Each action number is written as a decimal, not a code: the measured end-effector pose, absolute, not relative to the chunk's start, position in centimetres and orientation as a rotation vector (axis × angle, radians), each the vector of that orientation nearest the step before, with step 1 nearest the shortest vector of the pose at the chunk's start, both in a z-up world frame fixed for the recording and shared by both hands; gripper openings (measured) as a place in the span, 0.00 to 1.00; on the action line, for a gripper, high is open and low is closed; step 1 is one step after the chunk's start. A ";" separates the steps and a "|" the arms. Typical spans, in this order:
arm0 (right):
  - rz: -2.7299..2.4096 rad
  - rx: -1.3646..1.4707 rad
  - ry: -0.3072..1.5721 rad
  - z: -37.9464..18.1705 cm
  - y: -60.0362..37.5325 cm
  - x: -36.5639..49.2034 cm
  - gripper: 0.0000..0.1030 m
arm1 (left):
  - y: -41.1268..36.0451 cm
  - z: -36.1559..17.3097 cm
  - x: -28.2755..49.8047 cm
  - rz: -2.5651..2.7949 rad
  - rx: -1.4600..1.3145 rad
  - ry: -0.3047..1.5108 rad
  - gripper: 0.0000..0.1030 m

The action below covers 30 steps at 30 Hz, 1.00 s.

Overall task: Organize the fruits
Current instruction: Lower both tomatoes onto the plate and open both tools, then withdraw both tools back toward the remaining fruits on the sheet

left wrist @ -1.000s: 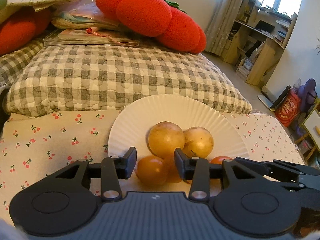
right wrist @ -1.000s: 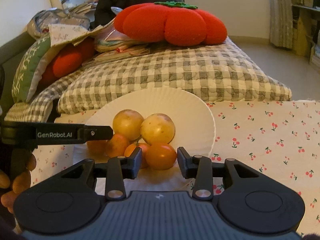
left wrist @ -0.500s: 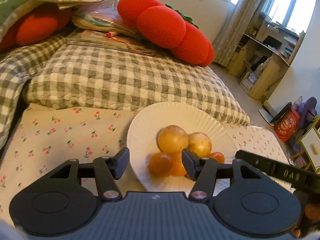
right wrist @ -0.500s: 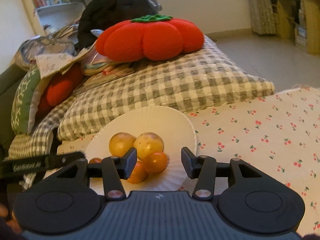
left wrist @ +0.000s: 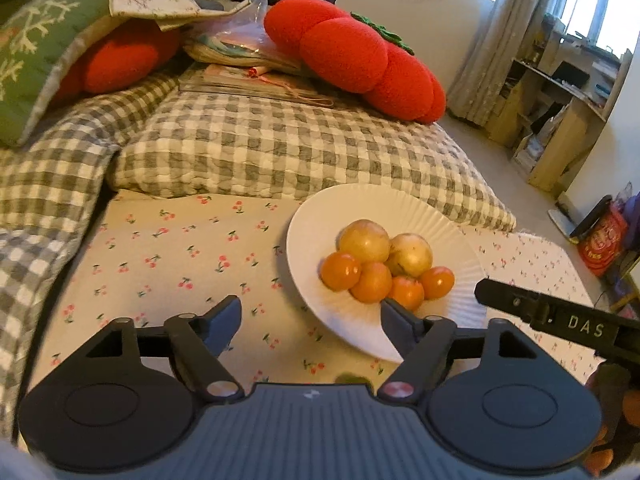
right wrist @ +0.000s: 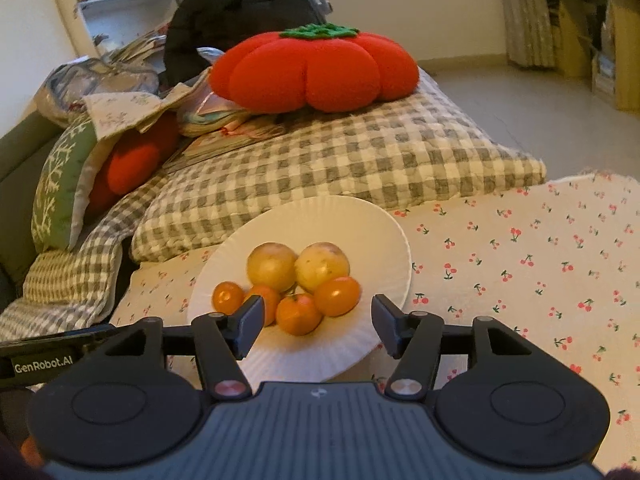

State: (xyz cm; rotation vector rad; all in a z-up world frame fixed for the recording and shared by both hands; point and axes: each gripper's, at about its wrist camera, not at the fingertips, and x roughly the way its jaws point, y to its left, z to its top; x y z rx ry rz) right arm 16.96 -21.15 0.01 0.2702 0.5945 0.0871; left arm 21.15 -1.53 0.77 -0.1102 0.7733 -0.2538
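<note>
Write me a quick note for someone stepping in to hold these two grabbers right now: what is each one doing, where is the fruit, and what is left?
Left gripper: jaws opening, nothing between them, held back from the plate.
Right gripper: jaws opening, empty, just short of the fruit.
Fruit: two round yellow-brown fruits and four small orange fruits sit clustered on the white ridged paper plate, which rests on the cherry-print cloth.
Done: every fruit in view is on the plate, yellow ones at the back, orange ones in front.
Left: no loose fruit shows on the cloth; apparently only withdrawing remains.

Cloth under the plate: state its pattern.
Cream cloth printed with small red cherries, clearest in the right wrist view.
</note>
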 end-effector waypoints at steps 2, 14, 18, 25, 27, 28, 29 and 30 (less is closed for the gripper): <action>0.084 0.251 0.584 0.5 -20.8 16.3 0.55 | -1.4 0.9 20.3 -0.241 -0.104 0.777 0.73; 0.104 0.186 0.566 1.4 -18.7 12.0 0.68 | 0.5 1.9 14.8 -0.212 -0.088 0.743 0.80; 0.121 0.186 0.573 1.3 -18.4 10.6 0.71 | 2.1 1.9 13.0 -0.179 -0.080 0.723 0.84; 0.138 0.173 0.602 0.5 -17.7 8.9 0.76 | 5.4 0.6 12.2 -0.141 -0.173 0.770 0.84; 0.141 0.166 0.618 0.3 -17.6 8.8 0.77 | 5.8 0.6 12.2 -0.143 -0.195 0.769 0.84; 0.148 0.162 0.625 0.2 -17.5 8.8 0.77 | 5.9 0.7 12.2 -0.151 -0.207 0.771 0.84; 0.157 0.163 0.631 0.1 -17.3 8.8 0.77 | 6.0 0.7 12.1 -0.159 -0.217 0.771 0.84; 0.169 0.171 0.640 0.0 -17.3 8.8 0.77 | 6.1 0.8 12.0 -0.161 -0.224 0.768 0.84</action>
